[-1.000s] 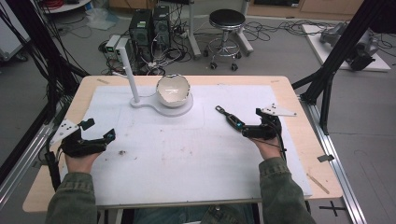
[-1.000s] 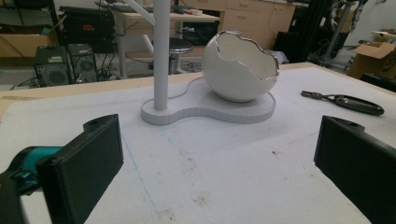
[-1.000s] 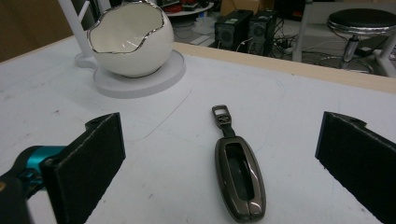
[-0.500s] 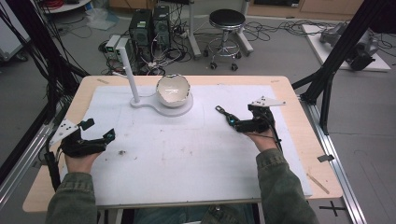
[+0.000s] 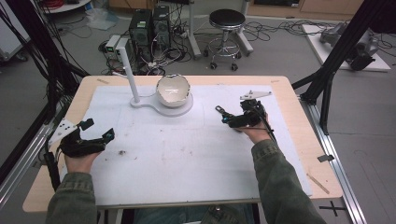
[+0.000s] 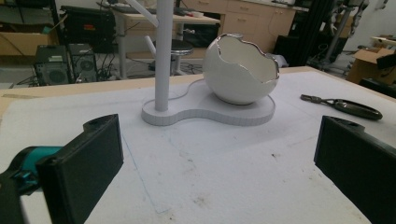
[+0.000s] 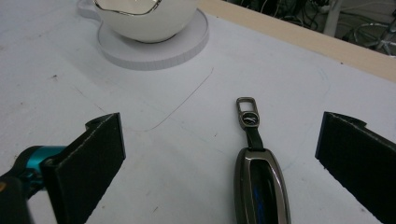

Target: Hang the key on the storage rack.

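Observation:
A dark key fob (image 7: pixel 261 183) with a metal clip lies flat on the white mat, right of centre. My right gripper (image 7: pixel 219 168) stands open around it, one jaw on each side, not touching it. From above, that gripper (image 5: pixel 232 119) points left with the key fob (image 5: pixel 222 113) at its tips. A white cracked-egg bowl (image 5: pixel 173 91) sits on a white stand (image 5: pixel 159 108) with an upright post (image 5: pixel 132 81) at the back. My left gripper (image 5: pixel 98 129) rests open and holds nothing at the mat's left edge, facing the bowl (image 6: pixel 240 70).
The white mat (image 5: pixel 187 158) covers most of the wooden table (image 5: pixel 299 140). A dark smudge (image 5: pixel 122 152) marks the mat near the left hand. A small wooden stick (image 5: pixel 317 183) lies at the table's right front. Black frame posts stand at both sides.
My right gripper has moved left and a little away from the person, so its open jaws now straddle the key fob. The left gripper has stayed still.

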Tool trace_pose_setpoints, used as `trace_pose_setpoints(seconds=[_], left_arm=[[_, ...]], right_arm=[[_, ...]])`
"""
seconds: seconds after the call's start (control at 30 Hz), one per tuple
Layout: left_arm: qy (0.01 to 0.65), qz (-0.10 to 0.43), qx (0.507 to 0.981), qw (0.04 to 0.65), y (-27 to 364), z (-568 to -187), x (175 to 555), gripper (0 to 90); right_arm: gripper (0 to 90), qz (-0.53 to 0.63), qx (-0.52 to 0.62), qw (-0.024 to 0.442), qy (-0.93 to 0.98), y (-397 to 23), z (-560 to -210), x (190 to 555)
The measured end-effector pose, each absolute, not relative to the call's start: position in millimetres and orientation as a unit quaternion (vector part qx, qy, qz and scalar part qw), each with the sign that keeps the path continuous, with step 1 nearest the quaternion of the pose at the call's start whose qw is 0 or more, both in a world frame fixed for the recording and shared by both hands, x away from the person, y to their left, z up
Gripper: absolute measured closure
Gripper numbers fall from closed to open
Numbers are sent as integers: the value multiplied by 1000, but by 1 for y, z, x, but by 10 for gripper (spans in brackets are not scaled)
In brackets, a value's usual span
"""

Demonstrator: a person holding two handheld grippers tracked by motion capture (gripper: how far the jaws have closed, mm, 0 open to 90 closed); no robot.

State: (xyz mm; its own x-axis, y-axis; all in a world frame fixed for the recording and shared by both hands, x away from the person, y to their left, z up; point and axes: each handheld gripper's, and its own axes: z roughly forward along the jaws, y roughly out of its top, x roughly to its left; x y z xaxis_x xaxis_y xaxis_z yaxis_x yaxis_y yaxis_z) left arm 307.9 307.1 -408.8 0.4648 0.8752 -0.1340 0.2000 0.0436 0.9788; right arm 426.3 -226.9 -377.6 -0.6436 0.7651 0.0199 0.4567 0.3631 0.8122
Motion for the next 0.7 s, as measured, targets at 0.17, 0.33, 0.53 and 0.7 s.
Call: trace_pose_setpoints(seconds=[0.17,0.33,0.53,0.7], left_arm=[[428,290,627,582,307,-409,308,17],[428,289,628,582,307,-409,308,17],[429,290,627,582,308,-409,308,17],[429,289,627,583,308,-409,308,17]], right_arm=[[5,404,383,177,812,-223,-378,437],[5,374,381,158,831,-219,-381,449],[5,354,376,146,843,-214,-384,459],[5,339,372,146,852,-208,-382,467]])
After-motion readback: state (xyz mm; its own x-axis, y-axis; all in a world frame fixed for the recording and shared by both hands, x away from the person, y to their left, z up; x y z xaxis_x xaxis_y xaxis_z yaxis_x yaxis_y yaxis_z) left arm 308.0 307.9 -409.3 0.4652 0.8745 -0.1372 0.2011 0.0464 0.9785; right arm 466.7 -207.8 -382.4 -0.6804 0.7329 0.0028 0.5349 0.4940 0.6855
